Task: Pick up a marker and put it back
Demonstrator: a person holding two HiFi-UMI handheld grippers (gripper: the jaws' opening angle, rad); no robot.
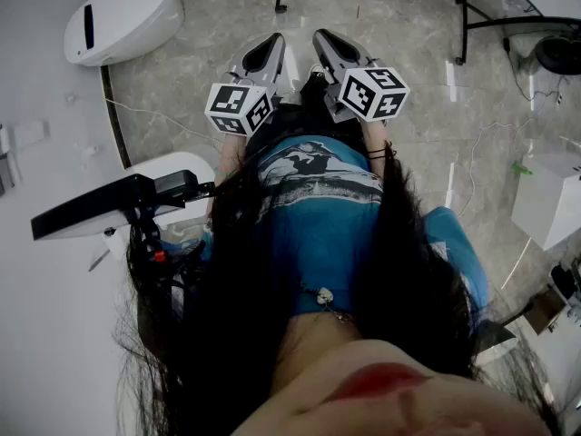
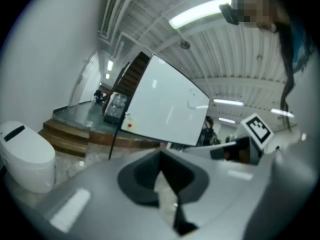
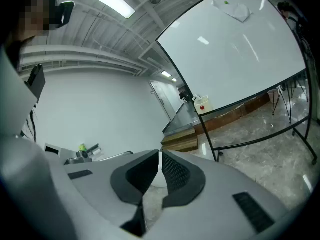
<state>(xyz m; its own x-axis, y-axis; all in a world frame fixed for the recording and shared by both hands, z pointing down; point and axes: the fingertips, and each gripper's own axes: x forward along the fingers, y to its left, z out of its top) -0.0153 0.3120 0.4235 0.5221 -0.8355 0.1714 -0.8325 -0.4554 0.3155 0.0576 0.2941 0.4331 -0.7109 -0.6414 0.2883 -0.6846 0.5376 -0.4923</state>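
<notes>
No marker shows in any view. In the head view both grippers are held close in front of the person's blue shirt, pointing away over the marble floor. My left gripper (image 1: 270, 47) has its dark pads (image 2: 140, 176) meeting at the tips, with nothing between them. My right gripper (image 1: 325, 42) is shut too, and its ribbed pads (image 3: 175, 174) touch along a thin line and hold nothing. A white whiteboard (image 2: 162, 104) on a black frame stands ahead of both; it fills the upper right of the right gripper view (image 3: 235, 54).
The whiteboard's black stand legs (image 1: 463, 25) rest on the marble floor at the top right. A white rounded pod (image 1: 123, 16) sits on the floor at the left. A black flat device on an arm (image 1: 109, 203) juts out by the person's left side. Wooden steps (image 2: 75, 136) lie beyond.
</notes>
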